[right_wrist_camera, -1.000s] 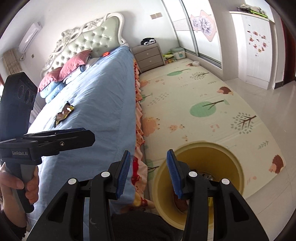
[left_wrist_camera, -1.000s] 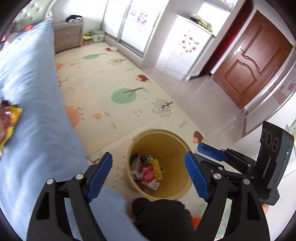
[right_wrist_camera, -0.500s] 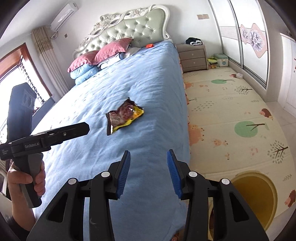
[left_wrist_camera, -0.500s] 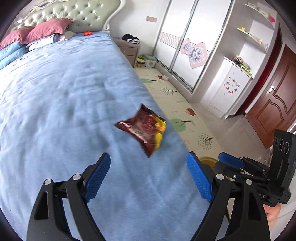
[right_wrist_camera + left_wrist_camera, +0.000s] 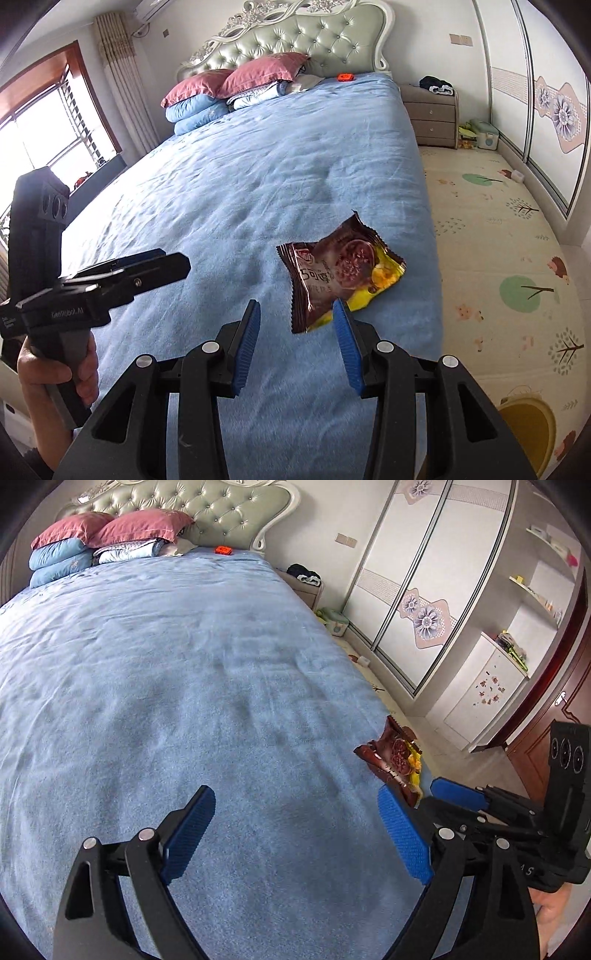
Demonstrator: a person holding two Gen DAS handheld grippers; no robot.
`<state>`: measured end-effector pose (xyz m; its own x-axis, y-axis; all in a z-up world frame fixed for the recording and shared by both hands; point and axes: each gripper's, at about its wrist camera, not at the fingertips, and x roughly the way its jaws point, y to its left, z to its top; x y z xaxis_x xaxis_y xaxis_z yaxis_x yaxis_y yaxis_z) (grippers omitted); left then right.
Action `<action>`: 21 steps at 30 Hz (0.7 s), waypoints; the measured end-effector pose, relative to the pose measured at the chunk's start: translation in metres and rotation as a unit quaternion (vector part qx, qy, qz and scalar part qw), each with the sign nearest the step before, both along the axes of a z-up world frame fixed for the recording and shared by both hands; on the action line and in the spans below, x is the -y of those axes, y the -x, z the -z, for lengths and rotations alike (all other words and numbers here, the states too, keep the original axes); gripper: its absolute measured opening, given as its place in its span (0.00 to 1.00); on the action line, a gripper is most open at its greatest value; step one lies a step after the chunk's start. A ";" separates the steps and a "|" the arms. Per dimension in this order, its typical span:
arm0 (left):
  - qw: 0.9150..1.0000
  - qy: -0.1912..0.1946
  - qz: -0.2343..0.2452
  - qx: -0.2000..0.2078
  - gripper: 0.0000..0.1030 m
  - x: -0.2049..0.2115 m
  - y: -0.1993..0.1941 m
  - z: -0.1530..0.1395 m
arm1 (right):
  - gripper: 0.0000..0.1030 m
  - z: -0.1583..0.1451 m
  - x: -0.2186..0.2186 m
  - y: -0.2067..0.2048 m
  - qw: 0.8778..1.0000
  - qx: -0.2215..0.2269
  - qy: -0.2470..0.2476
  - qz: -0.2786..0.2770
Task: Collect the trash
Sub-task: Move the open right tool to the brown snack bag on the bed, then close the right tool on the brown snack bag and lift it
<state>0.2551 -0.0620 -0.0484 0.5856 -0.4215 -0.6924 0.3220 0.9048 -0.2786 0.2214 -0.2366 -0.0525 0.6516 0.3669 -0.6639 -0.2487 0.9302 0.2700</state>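
Observation:
A brown and yellow snack wrapper (image 5: 340,275) lies flat on the blue bed (image 5: 240,177) near its right edge. My right gripper (image 5: 297,341) is open, just short of the wrapper, with its near corner between the jaws. The wrapper also shows in the left wrist view (image 5: 393,762), right of my left gripper (image 5: 297,836), which is open wide and empty over the bed. The yellow trash bin (image 5: 524,432) stands on the floor by the bed's foot, at the lower right of the right wrist view. The right gripper (image 5: 458,795) shows beside the wrapper in the left wrist view.
Pillows and folded quilts (image 5: 236,88) lie at the headboard, with a small orange object (image 5: 345,76) near them. A nightstand (image 5: 430,110) stands beside the bed. A patterned play mat (image 5: 498,240) covers the floor. A wardrobe (image 5: 417,590) and a brown door (image 5: 546,738) are to the right.
Both grippers swung from the bin on the floor up over the bed. My right gripper has closed in on the wrapper. My left gripper has turned left, leaving the wrapper at its right.

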 end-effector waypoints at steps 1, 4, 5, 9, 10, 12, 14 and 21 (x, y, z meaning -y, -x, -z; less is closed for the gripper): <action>1.000 0.001 -0.003 -0.004 0.87 -0.003 -0.002 0.003 | 0.40 0.000 -0.003 -0.004 1.000 0.001 0.004 -0.001; 1.000 0.011 0.005 -0.010 0.87 -0.006 -0.002 0.007 | 0.40 0.006 -0.011 -0.020 1.000 -0.003 0.028 0.005; 1.000 0.007 0.008 -0.007 0.88 -0.005 -0.001 0.006 | 0.40 0.008 -0.014 -0.024 0.999 -0.005 0.036 0.005; 1.000 -0.004 0.013 0.001 0.89 -0.006 0.004 0.007 | 0.38 0.016 -0.019 -0.034 0.998 -0.016 0.053 0.003; 1.000 -0.001 0.014 -0.002 0.89 -0.007 0.004 0.008 | 0.37 0.018 -0.020 -0.034 0.998 -0.016 0.059 0.004; 1.000 0.000 0.013 -0.005 0.89 -0.009 0.004 0.009 | 0.29 0.019 -0.022 -0.036 0.997 -0.018 0.069 0.004; 1.000 0.002 0.013 -0.005 0.89 -0.010 0.005 0.009 | 0.25 0.021 -0.024 -0.038 0.997 -0.022 0.075 0.001; 1.000 0.011 0.019 -0.007 0.89 -0.008 0.008 0.010 | 0.08 0.025 -0.017 -0.039 0.998 -0.027 0.052 0.003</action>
